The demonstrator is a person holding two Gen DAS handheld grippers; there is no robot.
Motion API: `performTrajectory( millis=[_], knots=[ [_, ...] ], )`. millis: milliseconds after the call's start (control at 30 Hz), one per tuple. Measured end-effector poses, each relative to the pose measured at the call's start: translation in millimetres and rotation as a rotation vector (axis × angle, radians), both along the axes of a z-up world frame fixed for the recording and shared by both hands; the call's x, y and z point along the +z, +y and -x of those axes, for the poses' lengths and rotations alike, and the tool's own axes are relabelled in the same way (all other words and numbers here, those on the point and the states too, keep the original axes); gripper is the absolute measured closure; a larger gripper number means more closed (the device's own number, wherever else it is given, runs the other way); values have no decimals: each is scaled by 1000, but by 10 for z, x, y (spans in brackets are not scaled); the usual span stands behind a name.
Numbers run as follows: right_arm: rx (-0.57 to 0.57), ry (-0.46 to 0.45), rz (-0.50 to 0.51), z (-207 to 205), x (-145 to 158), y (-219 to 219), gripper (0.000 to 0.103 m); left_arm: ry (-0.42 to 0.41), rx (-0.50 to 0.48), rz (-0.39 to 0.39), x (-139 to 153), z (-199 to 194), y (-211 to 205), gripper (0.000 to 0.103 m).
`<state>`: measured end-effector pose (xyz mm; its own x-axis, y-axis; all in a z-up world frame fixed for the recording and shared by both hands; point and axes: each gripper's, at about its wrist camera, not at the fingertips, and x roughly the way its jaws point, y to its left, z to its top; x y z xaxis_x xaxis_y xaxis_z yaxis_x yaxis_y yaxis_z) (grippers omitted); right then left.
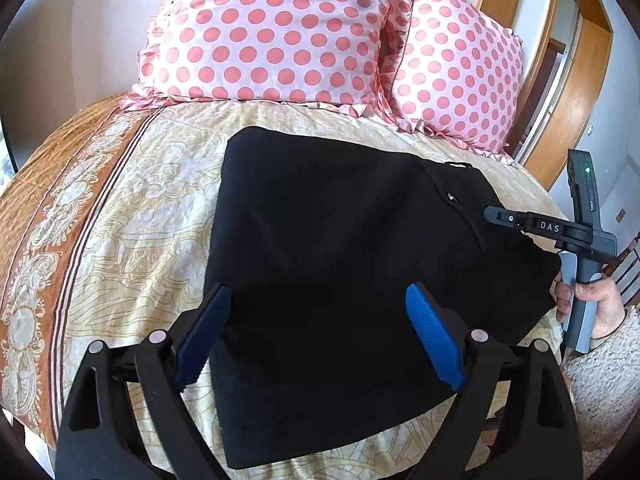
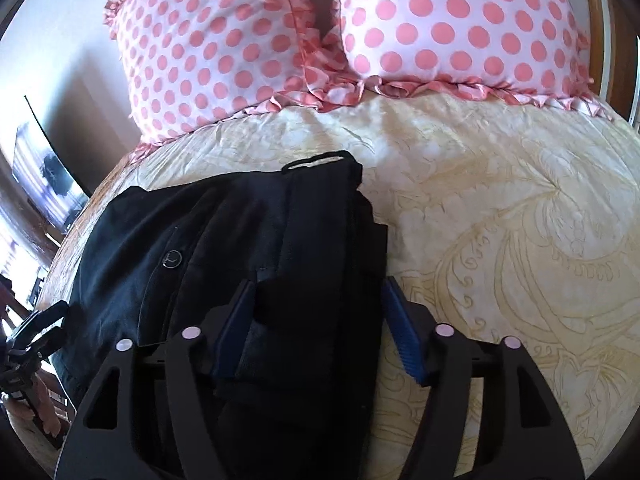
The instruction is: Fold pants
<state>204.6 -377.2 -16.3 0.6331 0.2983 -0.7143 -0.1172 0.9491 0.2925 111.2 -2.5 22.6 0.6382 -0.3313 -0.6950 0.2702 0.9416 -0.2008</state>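
One pair of black pants (image 1: pixel 340 264) lies folded at frame centre on the bedspread (image 1: pixel 132 208), below two polka-dot pillows (image 1: pixel 272 28). Two grippers — left gripper (image 1: pixel 320 332) wide open above the cloth; right gripper (image 2: pixel 320 332) parted, straddling the pants' edge, apparently not pinching.

Bright, soft daylight fills both views — fisheye bending and dark vignetting at the corners; the black cloth swallows detail.

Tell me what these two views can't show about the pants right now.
- Left wrist: the pants' near fabric is one black mass; fold layers unreadable.
- Right wrist: the pants' near end is hidden under the right gripper.
- Left wrist: the left gripper covers the near edge.
- Neither view shows the legs' ends.
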Motion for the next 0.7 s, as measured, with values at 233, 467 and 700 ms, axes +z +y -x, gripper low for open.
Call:
performTrajectory(
  millis=[233,467,700],
  knots=[
    [49,-29,6,29,1,42,45,13,28,8,2,-34,115,14],
    [96,-61,-32,65,28,44,75,36,41,64,43,-125,306,14],
    [140,-132,35,187,116,176,86,115,13,169,51,-393,372,15]
  ],
)
